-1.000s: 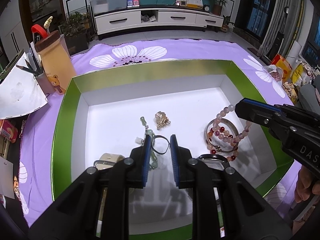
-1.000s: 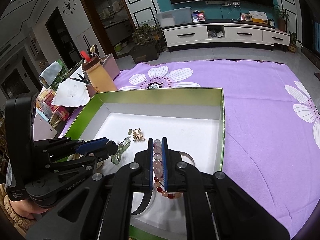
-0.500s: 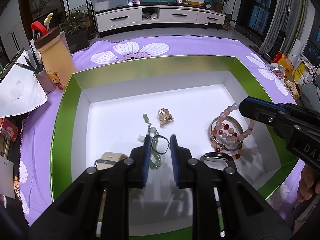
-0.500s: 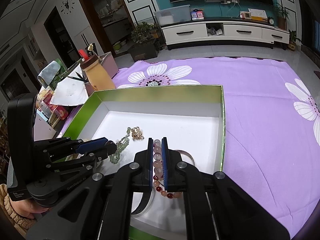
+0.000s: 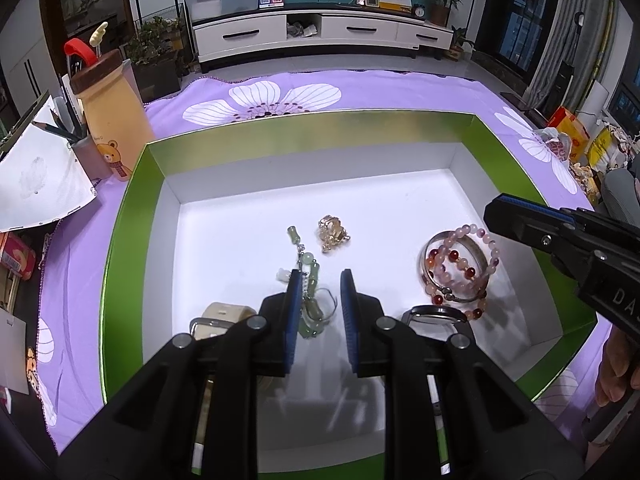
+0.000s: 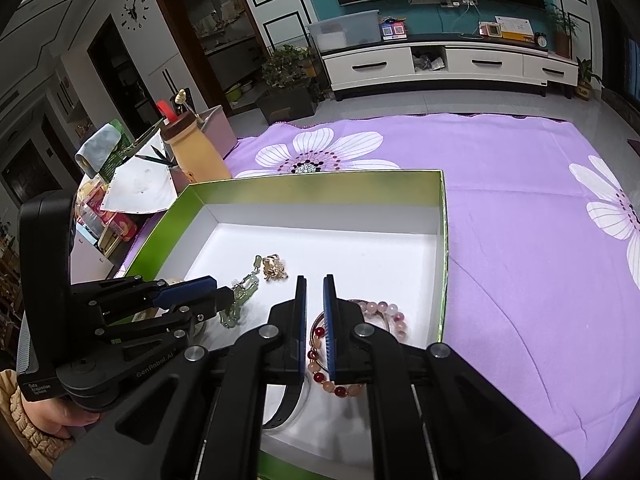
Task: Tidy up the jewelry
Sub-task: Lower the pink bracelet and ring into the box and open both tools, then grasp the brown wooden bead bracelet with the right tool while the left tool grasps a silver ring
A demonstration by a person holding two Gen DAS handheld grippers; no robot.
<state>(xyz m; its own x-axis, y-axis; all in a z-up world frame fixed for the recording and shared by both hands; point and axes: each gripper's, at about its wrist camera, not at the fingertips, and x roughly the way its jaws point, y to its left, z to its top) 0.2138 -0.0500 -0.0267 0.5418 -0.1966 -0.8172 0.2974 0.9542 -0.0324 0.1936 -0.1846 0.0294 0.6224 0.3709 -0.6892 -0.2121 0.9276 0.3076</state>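
Left wrist view: the left gripper (image 5: 319, 276) hangs over the near part of the box (image 5: 120, 240), its jaws a narrow gap apart. The green bead chain (image 5: 310, 280) lies in that gap on the white floor; whether the pads press it I cannot tell. Beyond the chain, toward the box's far wall, sits a small gold piece (image 5: 332, 234). At the box's right side lies the bead bracelet (image 5: 460, 268) over a metal bangle (image 5: 434, 286). A tan strap (image 5: 222, 314) lies at the near left, a dark ring (image 5: 436, 314) at the near right. The right gripper (image 5: 516, 216) reaches in over the box's right wall, above the bracelet.

Right wrist view: the right gripper (image 6: 315, 280) has its jaws nearly together, with nothing pinched at the tips. The bead bracelet (image 6: 384, 312) lies on the box (image 6: 442, 264) floor under them, by the right wall. The left gripper (image 6: 224, 294) tips sit at the green bead chain (image 6: 244, 292), with the gold piece (image 6: 274, 268) just beyond.
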